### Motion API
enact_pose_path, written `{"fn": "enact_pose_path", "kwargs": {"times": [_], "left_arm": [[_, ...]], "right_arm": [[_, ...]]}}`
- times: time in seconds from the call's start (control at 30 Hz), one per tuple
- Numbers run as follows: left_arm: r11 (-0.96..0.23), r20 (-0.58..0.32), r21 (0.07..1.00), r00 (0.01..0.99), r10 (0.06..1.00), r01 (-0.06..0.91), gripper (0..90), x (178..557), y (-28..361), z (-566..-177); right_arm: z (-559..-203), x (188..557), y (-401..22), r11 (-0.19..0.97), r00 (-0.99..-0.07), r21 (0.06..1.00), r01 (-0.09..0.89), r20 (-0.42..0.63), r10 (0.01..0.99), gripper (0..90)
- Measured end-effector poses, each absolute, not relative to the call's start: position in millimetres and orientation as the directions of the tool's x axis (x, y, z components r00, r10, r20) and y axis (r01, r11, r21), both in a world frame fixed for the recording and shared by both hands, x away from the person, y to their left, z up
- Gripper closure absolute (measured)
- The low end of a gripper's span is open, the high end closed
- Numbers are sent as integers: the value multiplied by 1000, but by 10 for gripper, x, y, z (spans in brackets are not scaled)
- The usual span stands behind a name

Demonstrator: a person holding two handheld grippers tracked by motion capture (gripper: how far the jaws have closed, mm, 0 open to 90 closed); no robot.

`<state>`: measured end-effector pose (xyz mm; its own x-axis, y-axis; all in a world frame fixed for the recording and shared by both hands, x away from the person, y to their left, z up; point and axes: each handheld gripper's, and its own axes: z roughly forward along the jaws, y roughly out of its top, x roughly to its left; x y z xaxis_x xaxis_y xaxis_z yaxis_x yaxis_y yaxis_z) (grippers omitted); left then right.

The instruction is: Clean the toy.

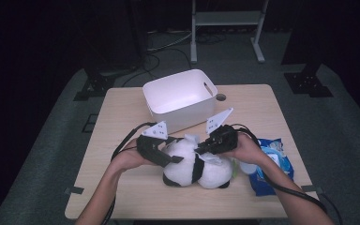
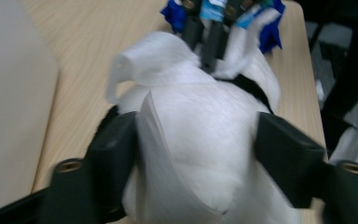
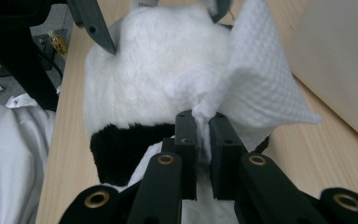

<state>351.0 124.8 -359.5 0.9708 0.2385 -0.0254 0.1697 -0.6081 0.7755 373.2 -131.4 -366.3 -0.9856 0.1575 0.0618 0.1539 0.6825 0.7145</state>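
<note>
Left gripper [image 2: 200, 154] fingers straddle the sideways-lying panda [image 1: 197, 166]; right gripper [image 3: 204, 126] pinches a wipe [image 3: 256, 88].

Black gripper [image 1: 171, 157] bodies; grey triangular plates; brass screws; black cables

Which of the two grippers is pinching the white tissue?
The right gripper: its jaws are closed tight on a corner of the white tissue. The left gripper instead has its jaws spread wide around the plush panda.
</note>
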Motion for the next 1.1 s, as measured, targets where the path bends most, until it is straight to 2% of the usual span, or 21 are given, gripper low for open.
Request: {"fn": "enact_pose_path", "kwargs": {"times": [0.07, 0.1, 0.23, 0.47, 0.53, 0.67, 0.73, 0.9, 1.1], "left_arm": [[-611, -56, 766, 968, 246, 200, 157, 3534, 1245, -3611], [-614, -76, 759, 967, 245, 215, 104, 3548, 1240, -3621], [-625, -119, 736, 959, 255, 258, 15, 3576, 1183, -3690], [-681, -108, 693, 968, 227, 237, 3, 3545, 1087, -3761], [-702, -88, 679, 973, 214, 215, 70, 3525, 1088, -3755], [-690, -50, 698, 975, 217, 189, 320, 3500, 1130, -3713], [-685, -35, 706, 975, 218, 179, 388, 3498, 1136, -3712], [-665, 18, 734, 974, 224, 139, 477, 3500, 1131, -3702], [-654, 124, 753, 960, 251, 74, 518, 3512, 1094, -3671]], "right_arm": [[-3660, 3703, -1325, 679, -987, 719, 150, 69, 146, 824], [-3654, 3682, -1329, 681, -988, 718, 146, 67, 142, 824], [-3647, 3627, -1335, 682, -991, 721, 122, 56, 119, 823], [-3671, 3567, -1293, 693, -995, 713, 103, 65, 81, 823], [-3670, 3542, -1268, 704, -996, 705, 87, 57, 67, 823], [-3670, 3557, -1281, 698, -994, 709, 103, 52, 94, 822], [-3669, 3576, -1293, 694, -993, 712, 109, 50, 104, 822], [-3657, 3606, -1324, 685, -990, 717, 125, 48, 131, 822], [-3612, 3662, -1366, 666, -986, 733, 137, 38, 161, 822]]}}
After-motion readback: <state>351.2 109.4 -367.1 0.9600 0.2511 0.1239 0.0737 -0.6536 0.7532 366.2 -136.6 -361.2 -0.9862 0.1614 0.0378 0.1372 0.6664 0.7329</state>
